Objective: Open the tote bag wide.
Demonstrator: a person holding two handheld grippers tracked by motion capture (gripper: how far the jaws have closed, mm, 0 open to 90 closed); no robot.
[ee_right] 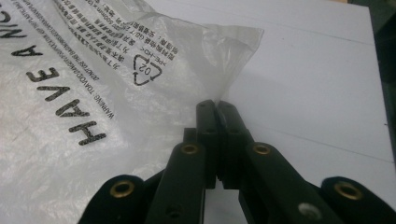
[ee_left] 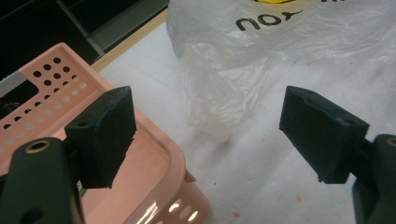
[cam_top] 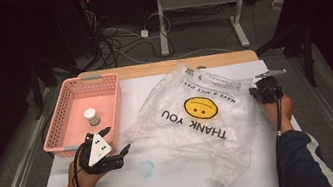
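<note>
Thin clear plastic bag [cam_top: 199, 118] with yellow smiley and "THANK YOU" print, spread crumpled over white table cover [cam_top: 178, 182], centre to right of the high view. Right gripper [ee_right: 217, 106] clamped tight on the bag's corner edge at far right, film pinched between the black jaws; seen in the high view at the bag's right margin [cam_top: 266, 92]. Left gripper [ee_left: 210, 135] jaws wide apart, nothing between them, hovering just beside the near right corner of the pink perforated basket [cam_top: 72, 133], near the bag's left edge but not touching it. Small white-capped jar [cam_top: 91, 116] standing inside the basket, untouched.

Step in hand, by judgement: securing the bag, one edge gripped, probably ahead of opening it to load the jar. Mouth not yet opened.

Next move likely needs: left gripper onto the opposite layer or edge of the film, pinch one ply only, then pull apart. Risks: thin film slipping out, both plies grabbed together, bag dragging across the cover instead of opening.
</note>
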